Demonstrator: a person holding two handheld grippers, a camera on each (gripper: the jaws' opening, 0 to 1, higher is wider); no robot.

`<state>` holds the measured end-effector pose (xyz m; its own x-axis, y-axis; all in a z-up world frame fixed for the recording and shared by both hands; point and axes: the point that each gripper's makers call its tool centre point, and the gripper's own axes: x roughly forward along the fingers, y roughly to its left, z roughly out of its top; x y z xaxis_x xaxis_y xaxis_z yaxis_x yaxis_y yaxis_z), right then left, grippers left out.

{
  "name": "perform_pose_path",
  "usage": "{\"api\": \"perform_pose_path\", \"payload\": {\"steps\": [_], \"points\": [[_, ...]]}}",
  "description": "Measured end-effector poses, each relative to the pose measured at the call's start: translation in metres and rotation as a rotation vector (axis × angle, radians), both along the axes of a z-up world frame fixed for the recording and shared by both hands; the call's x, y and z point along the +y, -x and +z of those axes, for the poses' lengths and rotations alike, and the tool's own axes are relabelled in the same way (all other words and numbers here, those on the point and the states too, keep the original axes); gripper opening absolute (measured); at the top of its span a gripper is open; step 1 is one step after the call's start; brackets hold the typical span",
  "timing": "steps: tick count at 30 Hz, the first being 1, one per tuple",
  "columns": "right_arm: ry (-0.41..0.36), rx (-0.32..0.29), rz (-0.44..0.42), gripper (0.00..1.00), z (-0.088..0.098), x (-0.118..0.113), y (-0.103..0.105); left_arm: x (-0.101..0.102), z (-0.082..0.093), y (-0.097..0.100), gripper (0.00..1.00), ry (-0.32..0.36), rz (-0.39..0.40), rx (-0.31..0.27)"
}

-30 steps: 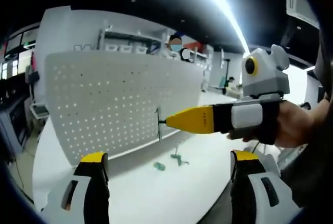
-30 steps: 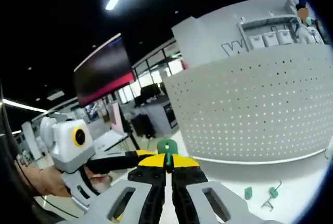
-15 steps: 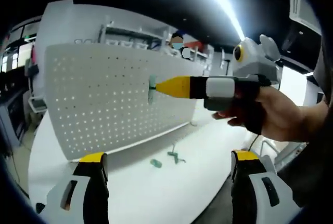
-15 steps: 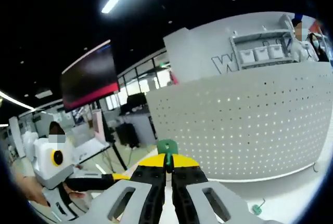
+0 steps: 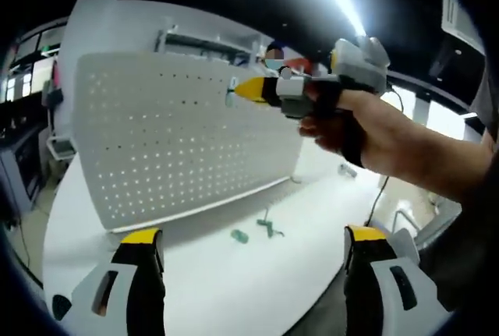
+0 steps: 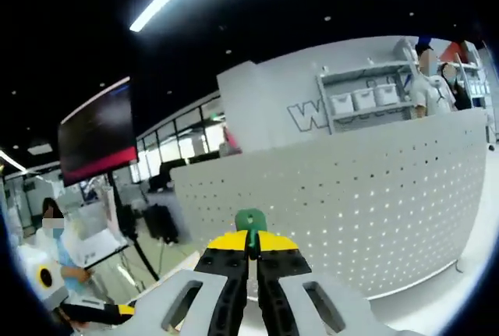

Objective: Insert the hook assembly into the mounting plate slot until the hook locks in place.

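Note:
A white perforated mounting plate (image 5: 179, 141) stands upright on the white table (image 5: 203, 297). In the left gripper view, my right gripper (image 5: 242, 90) comes in from the right in a person's hand, shut on a small green hook assembly (image 5: 231, 92) at the plate's upper part; contact with the plate cannot be told. The right gripper view shows my right gripper (image 6: 251, 244) shut on the green hook (image 6: 250, 221), with the plate (image 6: 359, 196) straight ahead. My left gripper (image 5: 251, 236) hangs open and low over the table, nothing between its fingers.
Two more green hook pieces (image 5: 238, 235) (image 5: 270, 228) lie on the table in front of the plate's foot. Shelving with white bins (image 6: 359, 102) stands behind the plate, with people near it. My left gripper (image 6: 109, 310) shows low at the left.
My right gripper has carried the green hook upward, from low by the plate's lower right to its upper part. The left gripper has stayed open and low.

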<state>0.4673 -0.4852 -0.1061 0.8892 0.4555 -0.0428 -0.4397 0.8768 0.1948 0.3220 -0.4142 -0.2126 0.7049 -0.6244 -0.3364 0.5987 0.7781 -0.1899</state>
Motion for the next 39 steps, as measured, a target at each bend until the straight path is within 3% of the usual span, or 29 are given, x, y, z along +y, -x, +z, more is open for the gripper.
{"api": "perform_pose_path", "payload": {"steps": [3,8,23,39], "points": [[0.037,-0.014,-0.032,0.00,0.001,-0.006,-0.011,0.003,0.000,-0.002,0.97,-0.001,0.007,0.002],[0.009,-0.007,-0.085,0.00,0.005,-0.017,-0.029,0.005,-0.002,-0.004,0.97,-0.004,0.012,0.008],[0.071,-0.026,-0.210,0.00,0.008,-0.038,-0.070,0.013,-0.008,-0.009,0.96,-0.007,0.029,0.028],[0.088,-0.062,-0.284,0.00,0.015,-0.044,-0.091,0.024,-0.012,-0.012,0.96,-0.007,0.050,0.034]]}}
